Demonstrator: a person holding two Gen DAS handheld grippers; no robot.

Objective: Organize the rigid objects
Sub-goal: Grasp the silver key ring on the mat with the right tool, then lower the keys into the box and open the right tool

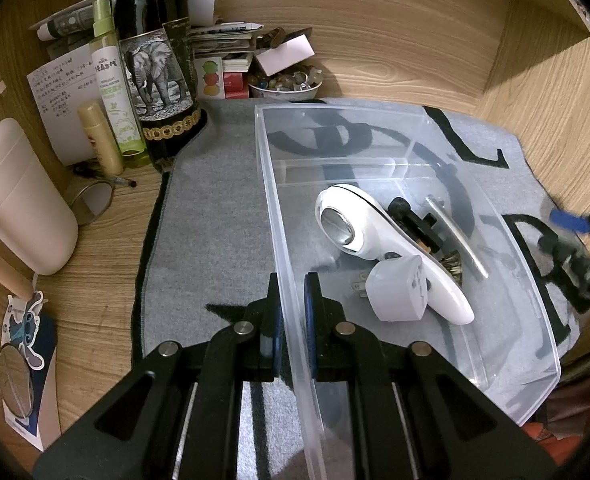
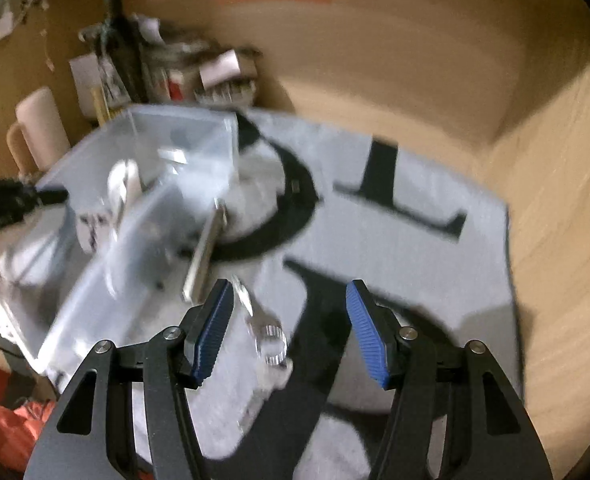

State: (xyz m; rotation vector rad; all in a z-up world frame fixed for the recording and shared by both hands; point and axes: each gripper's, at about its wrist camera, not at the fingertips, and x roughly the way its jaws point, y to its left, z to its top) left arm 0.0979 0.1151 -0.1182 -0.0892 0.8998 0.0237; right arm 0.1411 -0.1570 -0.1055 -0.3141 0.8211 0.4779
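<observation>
Left tongs pinch clear bin wall, mid-worktop; right tongs spread over blurry wrench beside bin. Keep bin steady, close squarely on shank.

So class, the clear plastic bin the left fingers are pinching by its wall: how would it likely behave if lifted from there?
The bin looks thin-walled, so it would probably flex at the left gripper. The white handheld device and plug adapter lie loose inside, so they would likely slide if it tilts.
</observation>
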